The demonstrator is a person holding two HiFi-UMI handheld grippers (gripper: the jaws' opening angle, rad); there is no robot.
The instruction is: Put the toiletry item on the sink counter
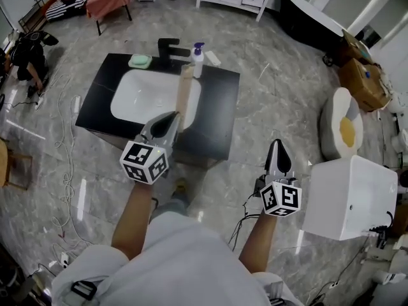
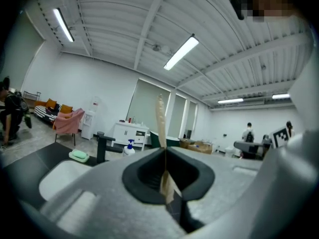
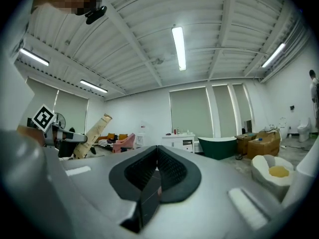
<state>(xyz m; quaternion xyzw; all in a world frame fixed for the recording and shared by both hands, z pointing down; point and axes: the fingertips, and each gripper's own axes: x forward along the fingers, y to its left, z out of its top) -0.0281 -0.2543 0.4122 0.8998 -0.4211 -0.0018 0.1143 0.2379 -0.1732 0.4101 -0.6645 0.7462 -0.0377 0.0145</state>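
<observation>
A long beige tube (image 1: 185, 97), the toiletry item, stands between the jaws of my left gripper (image 1: 175, 115), which is shut on its lower end. The tube points away over the white basin (image 1: 137, 101) of the black sink counter (image 1: 217, 129). In the left gripper view the tube (image 2: 160, 118) shows edge-on, rising from the left gripper (image 2: 165, 156). My right gripper (image 1: 278, 145) hangs over the floor to the right of the counter, shut with nothing in it. In the right gripper view the right gripper (image 3: 157, 158) has its pads together, and the tube (image 3: 92, 136) shows far left.
On the counter's far edge stand a black faucet (image 1: 169, 48), a green soap (image 1: 139, 61) and a spray bottle (image 1: 197, 59). A white box (image 1: 350, 196) stands at the right and a dark bathtub (image 1: 312, 18) beyond. A person (image 1: 29, 53) crouches far left beside floor cables.
</observation>
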